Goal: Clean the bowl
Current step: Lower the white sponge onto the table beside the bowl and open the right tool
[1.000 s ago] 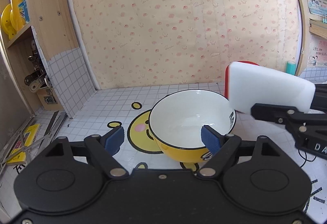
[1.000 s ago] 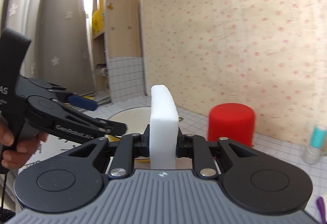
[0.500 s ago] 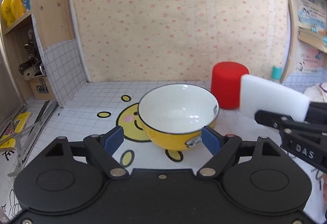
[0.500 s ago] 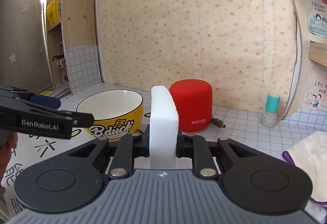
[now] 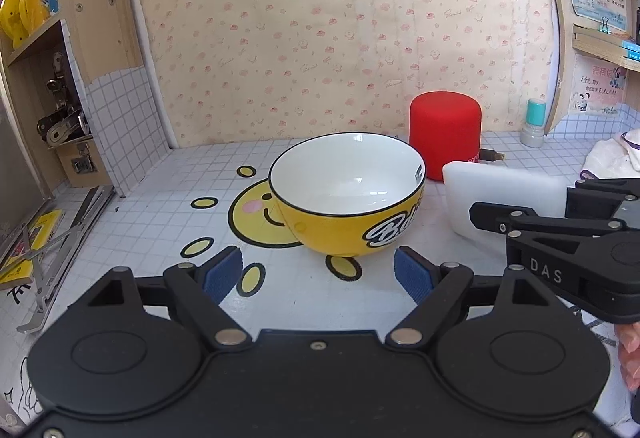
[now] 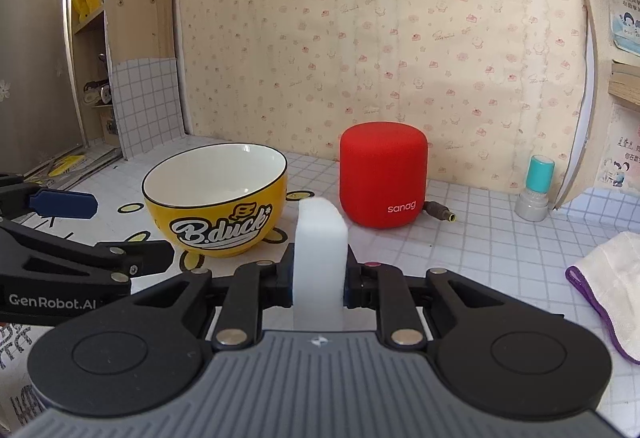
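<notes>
A yellow bowl (image 5: 348, 194) with a white inside and black "B.duck" lettering stands upright and empty on the tiled tabletop (image 5: 168, 198). My left gripper (image 5: 318, 274) is open. Its blue pads (image 5: 224, 274) sit just short of the bowl, apart from it, with nothing between them. My right gripper (image 6: 319, 274) is shut on a white sponge block (image 6: 320, 234) that stands up between its jaws. In the left wrist view the sponge (image 5: 504, 190) hangs just right of the bowl, outside it. The right wrist view shows the bowl (image 6: 216, 198) ahead to the left.
A red cylindrical speaker (image 6: 382, 174) with a cable plug (image 6: 440, 215) stands behind the bowl on the right. A teal-capped bottle (image 6: 536, 190) is by the right wall, a white cloth (image 6: 608, 278) at right. Wooden shelves (image 5: 60, 50) close the left side.
The left gripper has drawn back, so the bowl now lies beyond its pads instead of level with them. The right gripper has swung to face the bowl, and the sponge has sunk beside it.
</notes>
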Tool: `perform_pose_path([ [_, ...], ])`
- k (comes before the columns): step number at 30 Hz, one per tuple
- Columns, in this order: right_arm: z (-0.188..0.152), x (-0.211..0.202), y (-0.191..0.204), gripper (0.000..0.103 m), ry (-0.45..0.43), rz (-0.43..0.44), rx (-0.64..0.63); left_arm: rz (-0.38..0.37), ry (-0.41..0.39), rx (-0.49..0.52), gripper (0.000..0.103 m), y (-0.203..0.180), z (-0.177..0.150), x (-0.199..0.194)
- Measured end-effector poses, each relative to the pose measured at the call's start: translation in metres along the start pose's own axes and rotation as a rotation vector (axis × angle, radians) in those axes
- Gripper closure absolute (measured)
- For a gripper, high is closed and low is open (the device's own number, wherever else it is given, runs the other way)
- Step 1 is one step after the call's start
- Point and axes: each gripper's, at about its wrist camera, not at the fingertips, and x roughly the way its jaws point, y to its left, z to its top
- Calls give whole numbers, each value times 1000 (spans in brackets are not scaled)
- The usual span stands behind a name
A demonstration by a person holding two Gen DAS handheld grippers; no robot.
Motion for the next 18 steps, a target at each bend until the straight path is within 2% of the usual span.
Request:
perform_pose_path([
  [1, 0, 1, 2, 79, 6, 0, -6, -1, 1, -2, 19, 0, 0, 0],
  [5, 1, 6, 8, 63, 25, -7, -37, -8, 7, -5, 19, 1, -2, 0],
  [18, 1, -15, 17, 50, -45, -16, -73, 8, 8, -2, 19, 1, -3, -3],
])
